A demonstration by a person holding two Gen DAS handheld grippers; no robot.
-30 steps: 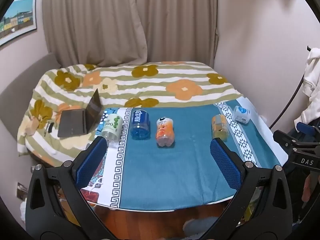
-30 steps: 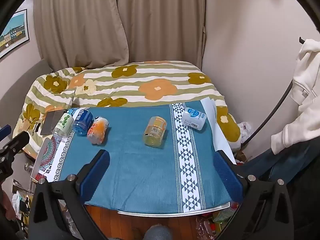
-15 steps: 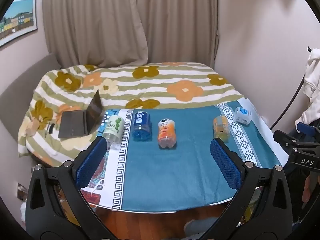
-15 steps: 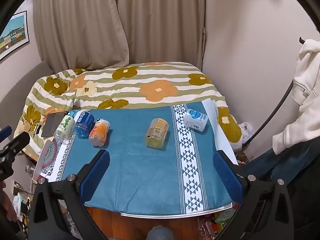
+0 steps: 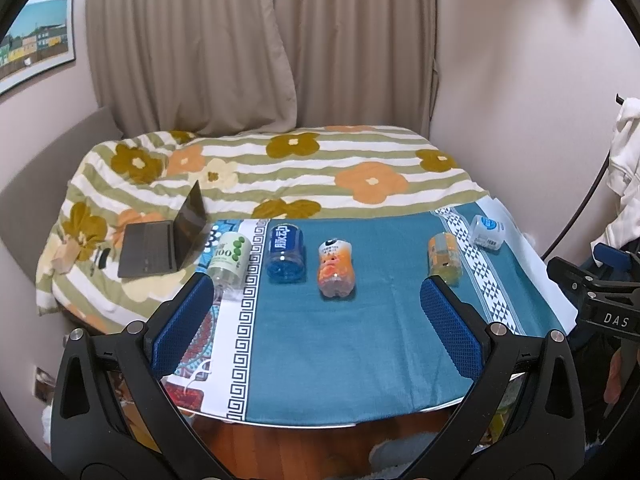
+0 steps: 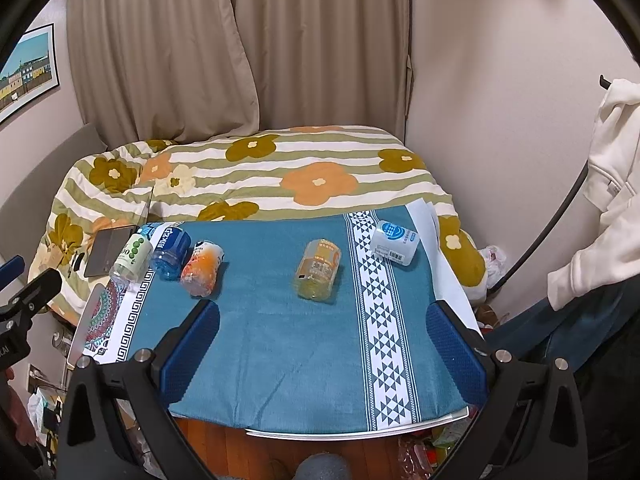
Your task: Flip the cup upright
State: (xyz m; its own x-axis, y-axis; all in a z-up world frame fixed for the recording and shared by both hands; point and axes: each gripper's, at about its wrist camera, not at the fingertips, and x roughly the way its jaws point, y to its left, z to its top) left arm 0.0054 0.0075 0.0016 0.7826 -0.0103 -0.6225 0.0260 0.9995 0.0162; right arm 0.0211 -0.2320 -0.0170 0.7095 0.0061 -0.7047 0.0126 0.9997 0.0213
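Observation:
Several bottle-like cups lie on their sides on a blue cloth-covered table (image 5: pixel 360 340): a white-green one (image 5: pixel 229 254), a blue one (image 5: pixel 285 252), an orange-pink one (image 5: pixel 335 267), a yellow-orange one (image 5: pixel 444 258) and a small white-blue one (image 5: pixel 487 231). In the right wrist view they show as white-green (image 6: pixel 132 254), blue (image 6: pixel 171 247), orange-pink (image 6: pixel 201 266), yellow-orange (image 6: pixel 319 269) and white-blue (image 6: pixel 394 242). My left gripper (image 5: pixel 316 320) is open and empty, above the table's near half. My right gripper (image 6: pixel 324 346) is open and empty, also short of the cups.
A bed with a flowered striped quilt (image 5: pixel 288 172) lies behind the table. An open laptop (image 5: pixel 164 240) sits on the bed at left. Curtains hang at the back. A white garment (image 6: pixel 608 184) hangs on the right. The table's near edge (image 6: pixel 352 434) is below the fingers.
Both grippers have drawn back and risen slightly, so the table and cups sit a little lower and farther in view. The cups have not moved.

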